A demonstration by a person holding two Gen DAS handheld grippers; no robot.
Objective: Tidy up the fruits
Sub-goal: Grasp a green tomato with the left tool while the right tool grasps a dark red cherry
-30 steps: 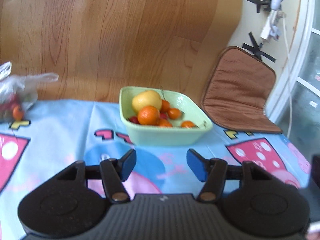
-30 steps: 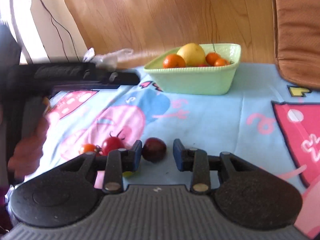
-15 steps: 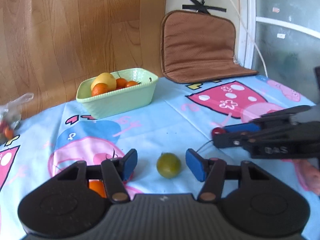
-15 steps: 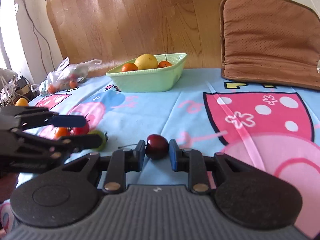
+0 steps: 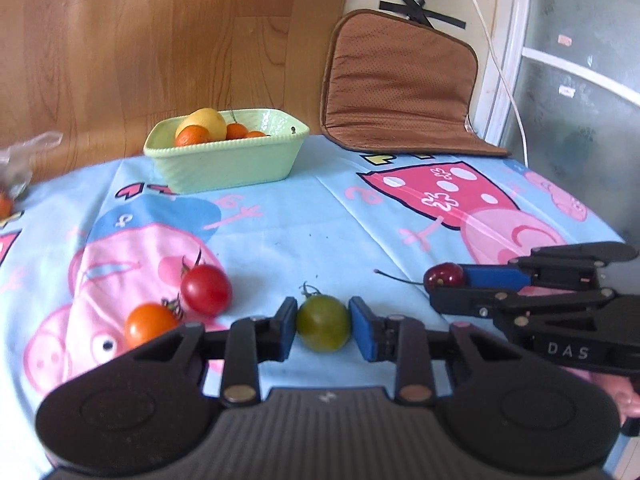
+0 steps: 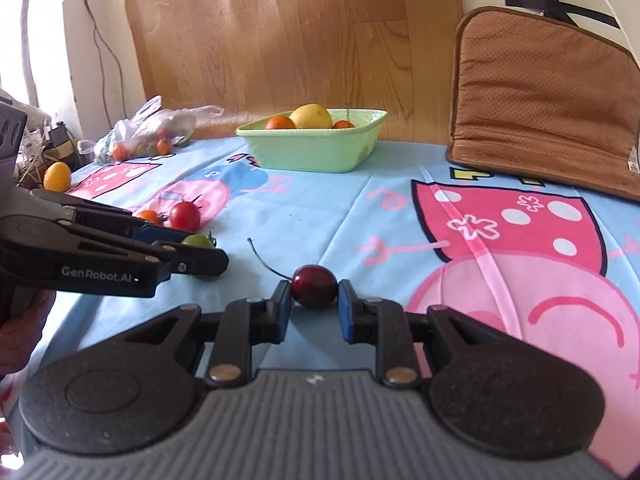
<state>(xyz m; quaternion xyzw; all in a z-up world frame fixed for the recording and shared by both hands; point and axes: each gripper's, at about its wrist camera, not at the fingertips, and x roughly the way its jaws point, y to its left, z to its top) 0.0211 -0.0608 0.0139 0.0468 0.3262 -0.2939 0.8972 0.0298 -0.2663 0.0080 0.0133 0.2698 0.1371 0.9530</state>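
My left gripper (image 5: 322, 328) is shut on a green tomato (image 5: 323, 323) that rests on the tablecloth. A red tomato (image 5: 206, 290) and an orange tomato (image 5: 149, 325) lie just left of it. My right gripper (image 6: 313, 304) is shut on a dark red cherry (image 6: 314, 286) with a long stem, low on the cloth. The cherry also shows in the left wrist view (image 5: 444, 275). A pale green bowl (image 5: 228, 164) holding a yellow fruit and several oranges stands at the back of the table; it shows in the right wrist view too (image 6: 316, 152).
A brown cushion (image 6: 548, 92) leans on the wall at the back right. A plastic bag of small fruits (image 6: 148, 132) and a loose orange fruit (image 6: 57, 176) lie at the far left. A wooden panel stands behind the table.
The left gripper has closed its fingers onto the green tomato. The right gripper holds the cherry as before. Both views have shifted slightly.
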